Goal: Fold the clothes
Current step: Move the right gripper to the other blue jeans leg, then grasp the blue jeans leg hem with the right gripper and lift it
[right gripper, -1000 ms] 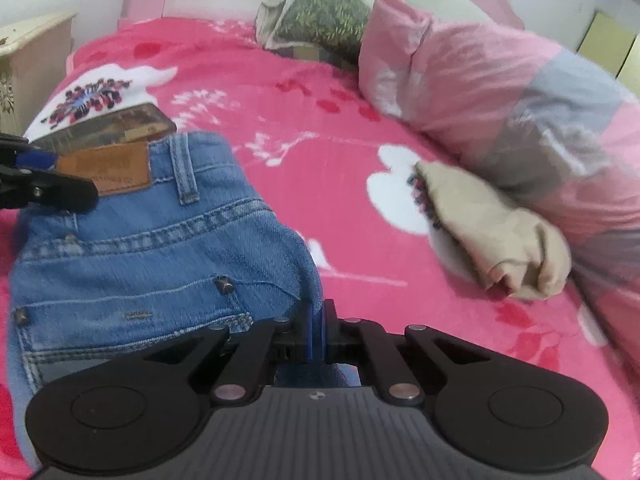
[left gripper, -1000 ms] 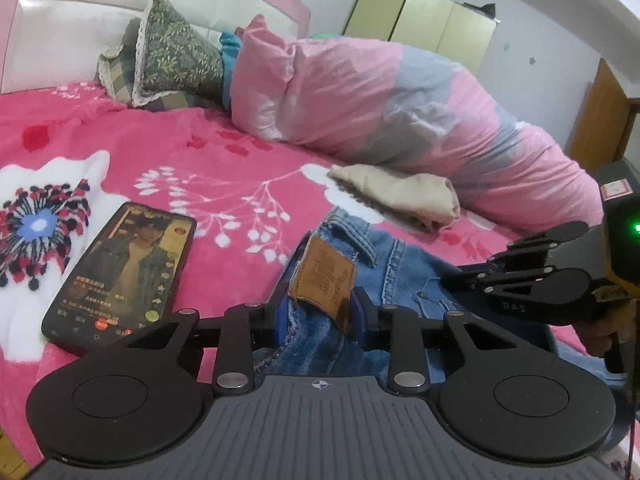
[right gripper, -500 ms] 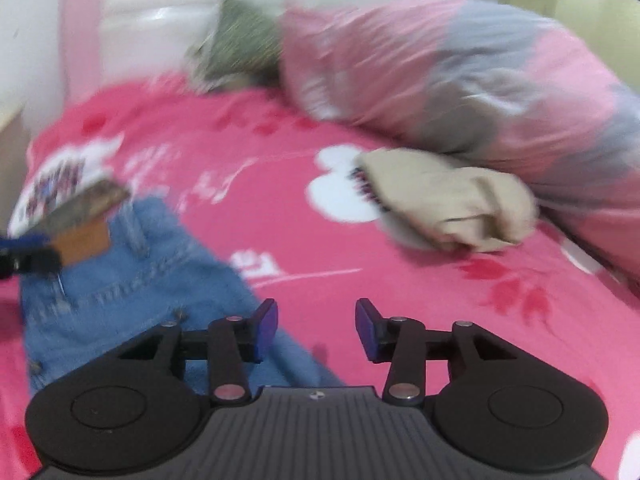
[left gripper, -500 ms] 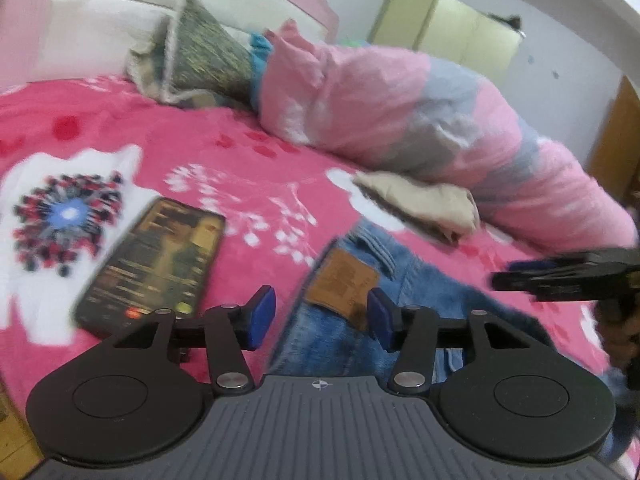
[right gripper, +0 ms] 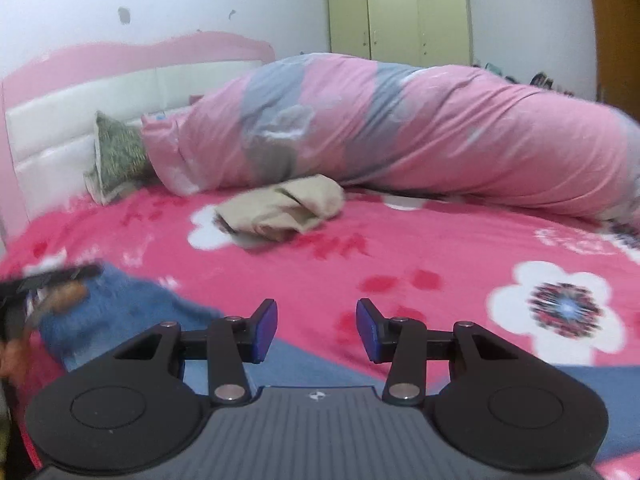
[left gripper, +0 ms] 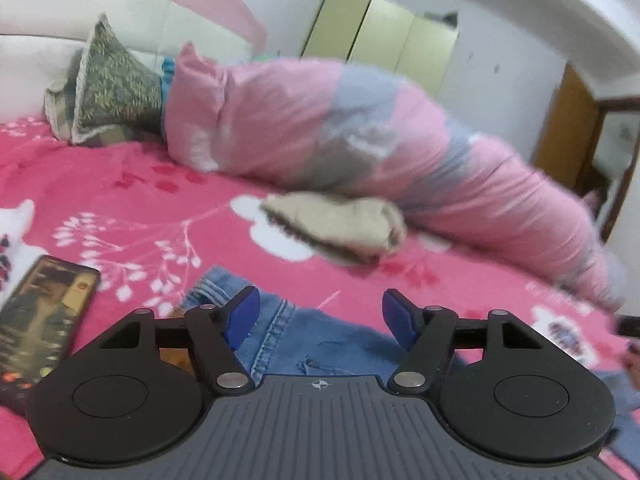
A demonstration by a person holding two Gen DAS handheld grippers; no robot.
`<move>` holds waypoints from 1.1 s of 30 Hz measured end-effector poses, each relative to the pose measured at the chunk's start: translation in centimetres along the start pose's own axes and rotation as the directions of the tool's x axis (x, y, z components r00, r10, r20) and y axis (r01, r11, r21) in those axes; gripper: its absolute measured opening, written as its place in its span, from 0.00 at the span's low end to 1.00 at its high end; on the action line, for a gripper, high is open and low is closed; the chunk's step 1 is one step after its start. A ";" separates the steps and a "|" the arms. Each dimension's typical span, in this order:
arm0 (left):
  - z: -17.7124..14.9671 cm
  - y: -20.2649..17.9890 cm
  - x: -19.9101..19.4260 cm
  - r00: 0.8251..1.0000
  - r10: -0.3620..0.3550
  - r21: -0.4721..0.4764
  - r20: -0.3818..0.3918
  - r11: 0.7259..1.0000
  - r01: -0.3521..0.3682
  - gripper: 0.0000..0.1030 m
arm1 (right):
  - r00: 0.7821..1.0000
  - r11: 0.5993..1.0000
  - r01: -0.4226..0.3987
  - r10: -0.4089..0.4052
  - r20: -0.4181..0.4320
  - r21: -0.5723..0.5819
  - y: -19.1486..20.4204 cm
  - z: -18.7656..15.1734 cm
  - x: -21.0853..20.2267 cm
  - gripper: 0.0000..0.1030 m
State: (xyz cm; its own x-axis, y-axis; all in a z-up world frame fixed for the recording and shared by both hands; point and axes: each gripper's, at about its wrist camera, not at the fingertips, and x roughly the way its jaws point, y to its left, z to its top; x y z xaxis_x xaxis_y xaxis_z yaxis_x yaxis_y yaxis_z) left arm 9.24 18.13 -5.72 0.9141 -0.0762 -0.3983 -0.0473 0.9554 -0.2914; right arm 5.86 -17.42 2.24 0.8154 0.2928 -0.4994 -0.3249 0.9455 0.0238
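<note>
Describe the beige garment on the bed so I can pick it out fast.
Start at the long pink-and-grey duvet roll along the far side of the bed. The beige garment lies bunched on the pink floral sheet just before it. It is the only pale tan cloth; the jeans are blue denim.

My left hand-held gripper (left gripper: pixel 320 316) has a grey ribbed body with a small crosshair mark, flanked by two round black discs. Black linkage arms with silver pivot screws carry blue pads (left gripper: pixel 244 312) on their fingertips. My right hand-held gripper (right gripper: pixel 316 326) looks the same: grey ribbing, black discs, blue pads (right gripper: pixel 266 328).
</note>
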 end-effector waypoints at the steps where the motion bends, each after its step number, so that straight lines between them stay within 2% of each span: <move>1: -0.2 -0.1 0.9 0.999 0.032 0.011 -0.017 0.999 -0.031 0.66 | 1.000 1.000 0.013 -0.013 -0.003 -0.018 -0.2 -1.0 -0.8 0.45; 5: -1.4 1.0 3.0 0.990 0.117 0.004 -0.079 0.993 -0.117 0.63 | 0.997 0.996 0.070 -0.071 -0.023 -0.054 -0.6 -5.1 -3.3 0.44; 9: -1.8 1.5 3.3 0.988 0.129 -0.015 -0.080 0.991 -0.130 0.62 | 0.986 0.981 0.165 -0.161 -0.045 0.104 -3.7 -7.8 -5.9 0.44; 11: -2.1 1.4 3.4 0.988 0.136 -0.007 -0.071 0.991 -0.137 0.62 | 0.977 0.948 0.211 -0.205 -0.052 0.237 -6.4 -8.6 -7.7 0.44; 14: -2.3 1.2 3.8 0.987 0.149 0.009 -0.068 0.989 -0.148 0.63 | 0.957 0.868 0.284 -0.285 -0.060 0.408 -10.7 -10.1 -10.2 0.45; 19: -2.5 0.9 3.9 0.985 0.161 0.029 -0.060 0.987 -0.159 0.63 | 0.900 0.784 0.429 -0.412 -0.141 0.450 -14.4 -13.1 -11.9 0.53; 21: -2.5 0.9 4.0 0.985 0.165 0.033 -0.059 0.986 -0.163 0.63 | 0.897 0.765 0.434 -0.416 -0.150 0.476 -15.1 -14.3 -12.5 0.55; 22: -2.6 0.8 4.0 0.984 0.166 0.035 -0.058 0.986 -0.164 0.63 | 0.902 0.769 0.424 -0.403 -0.152 0.479 -15.3 -14.6 -12.5 0.57; 25: -2.7 0.7 4.1 0.984 0.170 0.043 -0.056 0.985 -0.168 0.64 | 0.916 0.809 0.397 -0.375 -0.141 0.433 -16.0 -14.8 -11.9 0.72; 27: -2.7 0.7 4.1 0.984 0.171 0.046 -0.056 0.985 -0.169 0.64 | 0.918 0.828 0.394 -0.372 -0.134 0.398 -16.9 -14.6 -11.0 0.75; 30: -2.8 0.7 4.1 0.984 0.170 0.046 -0.054 0.985 -0.168 0.64 | 0.947 0.889 0.319 -0.289 -0.139 0.328 -18.7 -13.6 -8.5 0.81; 33: -2.8 0.7 4.1 0.984 0.171 0.048 -0.053 0.985 -0.169 0.64 | 0.959 0.932 0.251 -0.203 -0.196 0.263 -20.5 -12.8 -4.9 0.87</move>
State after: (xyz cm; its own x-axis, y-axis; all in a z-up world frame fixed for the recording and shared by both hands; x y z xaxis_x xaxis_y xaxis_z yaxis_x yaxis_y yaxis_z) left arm 11.79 17.68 -9.99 0.8700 0.0735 -0.4876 -0.1816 0.9671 -0.1781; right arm 2.36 -40.13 -6.91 0.7545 0.0608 -0.6535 0.0280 0.9918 0.1246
